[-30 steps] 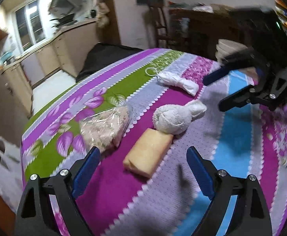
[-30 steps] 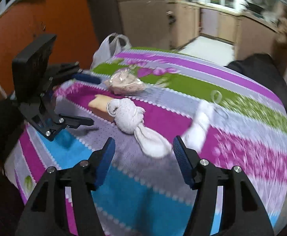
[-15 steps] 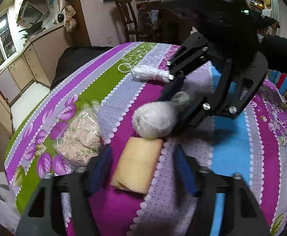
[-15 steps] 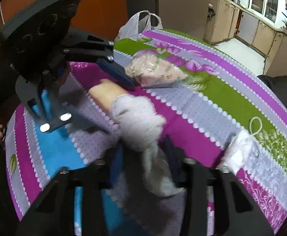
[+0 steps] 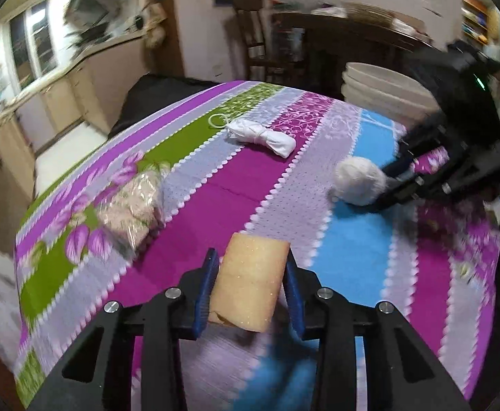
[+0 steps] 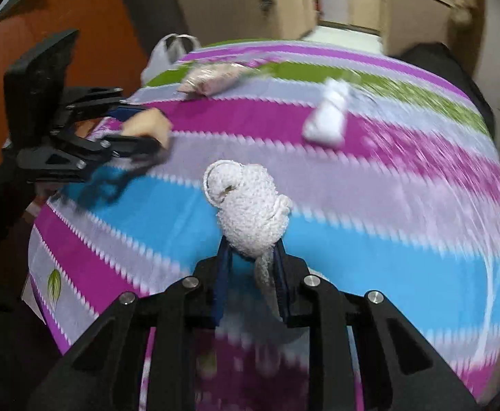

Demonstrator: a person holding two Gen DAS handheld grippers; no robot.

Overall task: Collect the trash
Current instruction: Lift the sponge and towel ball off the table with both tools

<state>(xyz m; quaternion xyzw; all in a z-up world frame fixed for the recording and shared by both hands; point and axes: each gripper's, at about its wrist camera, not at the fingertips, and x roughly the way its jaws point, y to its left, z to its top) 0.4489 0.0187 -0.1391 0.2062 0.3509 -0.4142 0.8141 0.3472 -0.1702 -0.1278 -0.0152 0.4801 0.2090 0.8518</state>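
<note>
My left gripper (image 5: pixel 250 287) is shut on a tan sponge-like block (image 5: pixel 250 284) and holds it above the striped tablecloth (image 5: pixel 215 185). My right gripper (image 6: pixel 250 263) is shut on a knotted white towel ball (image 6: pixel 246 205), lifted over the blue stripe; it also shows in the left wrist view (image 5: pixel 359 179). A tied white cloth bundle (image 5: pixel 263 137) and a clear plastic bag with pinkish contents (image 5: pixel 130 205) lie on the table. The left gripper with the block shows in the right wrist view (image 6: pixel 136 133).
A white plastic bag (image 6: pixel 167 54) hangs past the table's far edge in the right wrist view. Stacked white basins (image 5: pixel 383 92) stand beyond the table. A dark chair (image 5: pixel 260 41) and kitchen cabinets (image 5: pixel 78 85) are behind.
My left gripper closed on the tan block and lifted it. My right gripper closed on the towel ball and carried it away from the block, over the blue stripe.
</note>
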